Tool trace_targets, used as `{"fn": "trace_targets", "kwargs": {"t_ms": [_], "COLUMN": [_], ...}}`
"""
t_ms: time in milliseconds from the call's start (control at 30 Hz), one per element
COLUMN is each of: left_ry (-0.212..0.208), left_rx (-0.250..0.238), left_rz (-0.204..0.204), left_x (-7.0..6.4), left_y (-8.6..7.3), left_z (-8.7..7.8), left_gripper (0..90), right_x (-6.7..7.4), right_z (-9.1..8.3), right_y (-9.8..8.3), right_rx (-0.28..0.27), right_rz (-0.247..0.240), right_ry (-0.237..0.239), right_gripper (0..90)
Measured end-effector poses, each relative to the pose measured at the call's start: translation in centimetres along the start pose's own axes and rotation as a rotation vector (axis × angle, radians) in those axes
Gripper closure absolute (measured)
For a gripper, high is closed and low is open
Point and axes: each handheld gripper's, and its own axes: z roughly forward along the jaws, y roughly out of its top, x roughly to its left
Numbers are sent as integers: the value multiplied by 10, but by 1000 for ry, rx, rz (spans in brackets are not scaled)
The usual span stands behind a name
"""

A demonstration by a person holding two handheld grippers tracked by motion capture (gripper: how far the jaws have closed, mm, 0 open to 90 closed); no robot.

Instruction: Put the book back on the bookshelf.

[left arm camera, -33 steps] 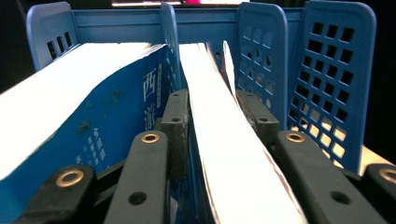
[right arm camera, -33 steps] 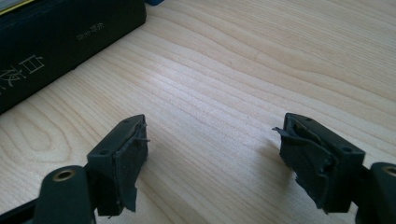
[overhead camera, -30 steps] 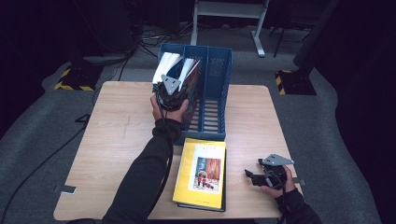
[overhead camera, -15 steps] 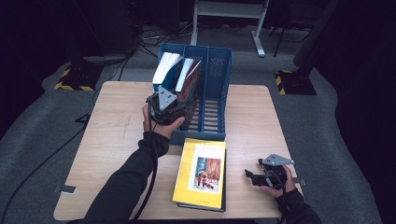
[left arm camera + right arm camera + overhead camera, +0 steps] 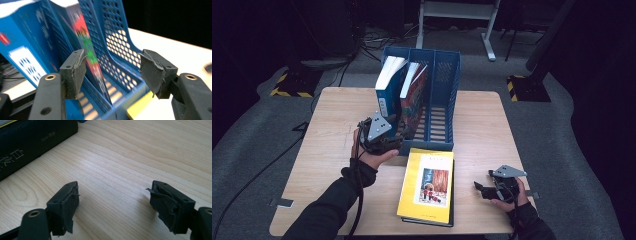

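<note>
Standing upright in the middle slot of the blue file rack point(image 5: 443, 107), the red-covered book point(image 5: 413, 97) leaned just ahead of the left gripper point(image 5: 398, 134), free of its pads. That gripper's jaws had just been opening and stood apart with nothing between them; in the left gripper view the red-covered book point(image 5: 87, 50) showed past the gap, beyond the left-hand pad point(image 5: 76, 72), with the perforated divider of the blue file rack point(image 5: 117, 47) straight ahead. Beside the red-covered book, farther to that gripper's left, a blue-covered book point(image 5: 387, 87) stood in the neighbouring slot, its white page edges turned upward. The slot on the other side of the red-covered book held no book that could be seen. Below and to the right of the left gripper, a yellow-covered book point(image 5: 428, 185) lay flat on the bench point(image 5: 327, 130), on top of a dark book whose edge peeked out beneath it, its near end touching or almost touching the rack's foot.

Well apart from all this, near the bench's front right corner, the right gripper point(image 5: 482, 189) rested low in the person's hand, pointing toward the yellow-covered book. Its jaws were spread wide on nothing; in the right gripper view bare wood of the bench point(image 5: 130, 165) lay between the pads, and the dark book's spine point(image 5: 32, 140) sat ahead and to that gripper's left.
</note>
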Motion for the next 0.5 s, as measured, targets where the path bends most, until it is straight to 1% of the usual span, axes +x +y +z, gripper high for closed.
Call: {"fn": "trace_targets", "kwargs": {"t_ms": [33, 100, 133, 200, 233, 267, 300, 333, 367, 433, 500], "left_ry": [-14, -43, -47, -73, -79, -86, -106, -116, -124, -140, -142], "left_rx": [11, 29, 48, 76, 90, 111, 133, 143, 163, 183, 200], "left_rz": [14, 9, 12, 4, 2, 11, 17, 14, 20, 17, 22], "left_x": [0, 2, 2, 4, 5, 5, 6, 6, 7, 7, 7], "left_y": [-5, -15, -21, -33, -38, -43, -50, -54, -59, -68, -74], "left_z": [-1, -1, -1, 0, 1, 1, 2, 2, 2, 2, 0], "left_gripper": [372, 371, 371, 361, 361, 364, 370, 368, 368, 361, 358], "right_x": [0, 0, 0, 0, 0, 0, 0, 0, 0, 0, 0], "right_z": [0, 0, 0, 0, 0, 0, 0, 0, 0, 0, 0], "right_y": [0, 0, 0, 0, 0, 0, 0, 0, 0, 0, 0], "right_rx": [0, 0, 0, 0, 0, 0, 0, 0, 0, 0, 0], "right_rz": [0, 0, -1, 0, 0, -1, 0, 1, 1, 1, -1], "right_ry": [0, 0, 0, 0, 0, 0, 0, 0, 0, 0, 1], "right_gripper": [232, 232, 232, 232, 232, 233, 233, 233, 233, 233, 233]}}
